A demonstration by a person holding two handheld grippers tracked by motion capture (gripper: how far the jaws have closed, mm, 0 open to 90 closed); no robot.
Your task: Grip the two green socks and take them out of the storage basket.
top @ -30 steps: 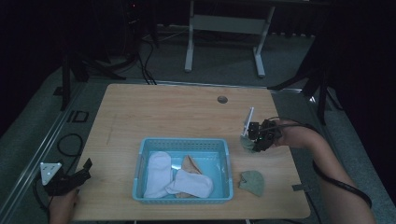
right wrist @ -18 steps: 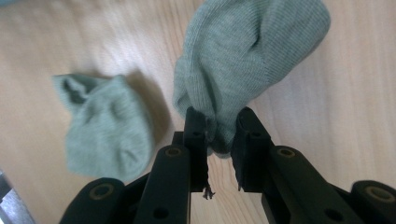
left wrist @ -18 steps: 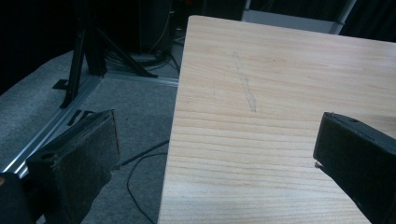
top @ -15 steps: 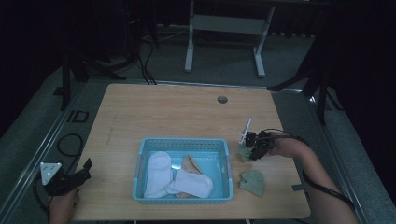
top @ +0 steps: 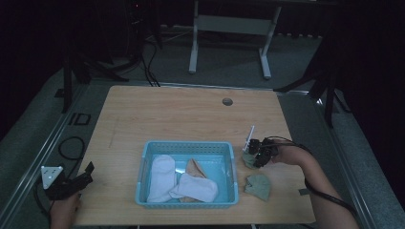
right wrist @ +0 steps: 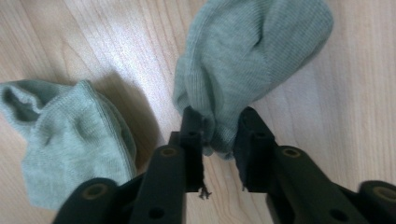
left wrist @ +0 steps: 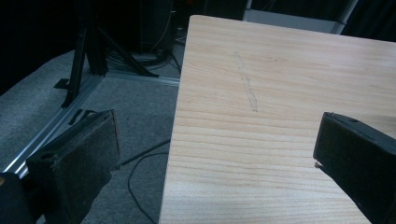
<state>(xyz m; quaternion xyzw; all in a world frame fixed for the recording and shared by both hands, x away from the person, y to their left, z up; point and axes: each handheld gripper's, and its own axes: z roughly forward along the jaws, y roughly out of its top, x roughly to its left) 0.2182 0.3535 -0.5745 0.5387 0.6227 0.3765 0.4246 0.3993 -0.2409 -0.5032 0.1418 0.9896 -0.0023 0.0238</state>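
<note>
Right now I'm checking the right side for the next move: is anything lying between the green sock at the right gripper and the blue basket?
Nothing visible does. The green sock lies between the right gripper jaws, just right of the blue basket, with bare table between them. The second green sock lies nearer the person, off that line.

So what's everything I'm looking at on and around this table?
green socks: 2, grey-green; one on the table right of the basket, one between the right gripper's jaws
white socks: 2, in the basket
tan sock: 1, in the basket
basket: 1, light blue, near table edge
table: 1, light wood
table hole: 1, dark, far side
left gripper: black, jaws wide apart, at the table's left edge
right gripper: black, jaws just opening, sock cuff between
</note>
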